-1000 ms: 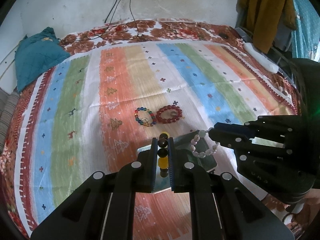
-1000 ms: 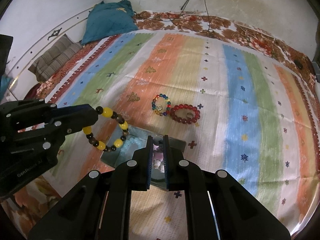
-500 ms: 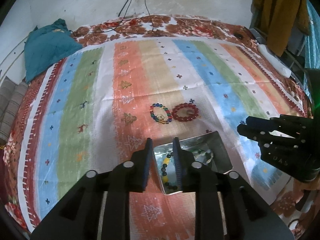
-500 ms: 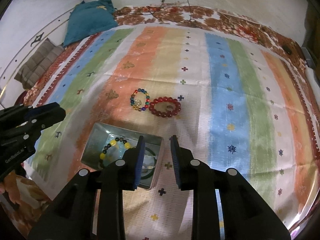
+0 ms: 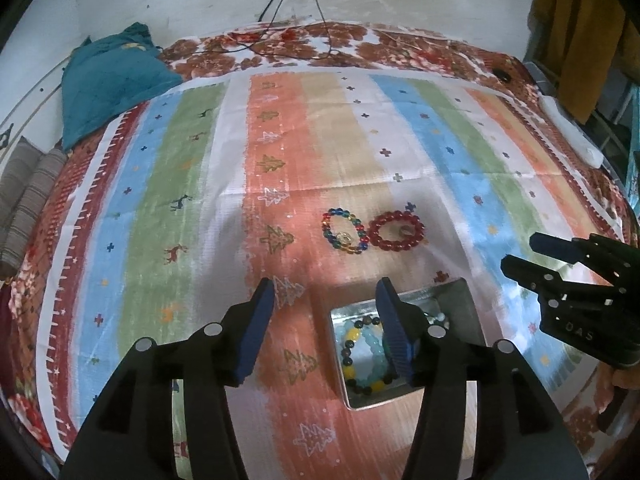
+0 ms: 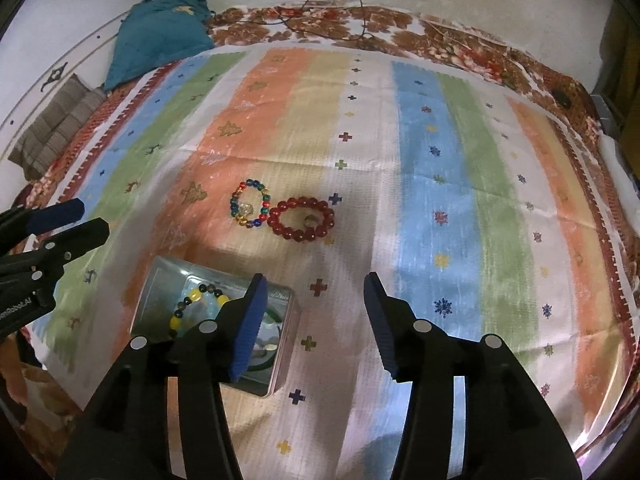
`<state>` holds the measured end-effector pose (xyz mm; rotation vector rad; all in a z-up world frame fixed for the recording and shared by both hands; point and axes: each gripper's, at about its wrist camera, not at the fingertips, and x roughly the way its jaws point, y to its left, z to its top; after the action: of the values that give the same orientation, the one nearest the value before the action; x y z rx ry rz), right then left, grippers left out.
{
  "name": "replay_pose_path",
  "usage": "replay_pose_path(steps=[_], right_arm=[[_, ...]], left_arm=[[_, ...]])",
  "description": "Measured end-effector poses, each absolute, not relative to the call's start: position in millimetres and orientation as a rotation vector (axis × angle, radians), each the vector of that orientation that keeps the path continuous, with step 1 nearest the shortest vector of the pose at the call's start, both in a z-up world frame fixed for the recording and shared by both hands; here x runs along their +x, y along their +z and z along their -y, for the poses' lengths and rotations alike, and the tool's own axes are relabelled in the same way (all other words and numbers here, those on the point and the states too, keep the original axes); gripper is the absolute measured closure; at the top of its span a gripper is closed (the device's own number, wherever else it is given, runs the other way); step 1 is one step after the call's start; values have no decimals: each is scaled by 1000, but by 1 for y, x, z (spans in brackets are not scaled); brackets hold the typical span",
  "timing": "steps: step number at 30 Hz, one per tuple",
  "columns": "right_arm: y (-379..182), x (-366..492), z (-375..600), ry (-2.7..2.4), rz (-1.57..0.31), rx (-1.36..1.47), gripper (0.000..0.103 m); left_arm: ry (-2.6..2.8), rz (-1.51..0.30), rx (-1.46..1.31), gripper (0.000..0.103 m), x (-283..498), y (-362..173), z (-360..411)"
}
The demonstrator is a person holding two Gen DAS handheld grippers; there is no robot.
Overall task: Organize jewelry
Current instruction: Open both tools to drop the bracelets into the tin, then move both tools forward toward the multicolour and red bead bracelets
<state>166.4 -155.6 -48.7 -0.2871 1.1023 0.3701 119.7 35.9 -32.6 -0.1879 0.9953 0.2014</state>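
Note:
A metal tin (image 5: 460, 300) (image 6: 154, 292) lies on the striped bedspread. Inside it rests a yellow-and-dark bead bracelet (image 5: 352, 354) (image 6: 192, 300) on top of pale beads. Beyond the tin lie a multicoloured bead bracelet (image 5: 345, 231) (image 6: 250, 208) and a red bead bracelet (image 5: 396, 231) (image 6: 301, 219), side by side. My left gripper (image 5: 326, 292) hovers above the tin's left edge, jaws opening, nothing between them. My right gripper (image 6: 312, 284) hovers to the right of the tin, jaws opening and empty as well. Each gripper shows at the edge of the other's view.
A teal cushion (image 5: 108, 80) and a striped grey pillow (image 6: 60, 124) sit at the bed's far left. Cables (image 5: 296, 12) hang down the stained wall onto the floral sheet. Mustard clothing (image 5: 580, 20) hangs at the right, above a white object (image 5: 572, 132) on the bed's edge.
Both grippers were shut on bracelets above the tin; the yellow-and-dark bracelet and the pale one now lie in it. Both pairs of jaws have spread apart, and the grippers have drifted apart sideways.

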Motion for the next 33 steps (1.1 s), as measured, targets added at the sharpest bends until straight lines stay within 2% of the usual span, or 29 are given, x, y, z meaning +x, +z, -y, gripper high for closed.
replay_pose_path(steps=[6,8,12,33], right_arm=[[-51,176,154,358,-1103,-284,40],[-54,180,151,352,-1106,-290,35],[-58,189,150,347,-1118,-286,31],[-88,231,140,302,-1169,-308,29]], left_arm=[[224,-1005,-188,39,132,-37,-41],[229,-1009,-185,38,135,-38,-42],[249,-1031,-183,36,145,-46,-47],[276,-1112,-157,34,195,-82,-66]])
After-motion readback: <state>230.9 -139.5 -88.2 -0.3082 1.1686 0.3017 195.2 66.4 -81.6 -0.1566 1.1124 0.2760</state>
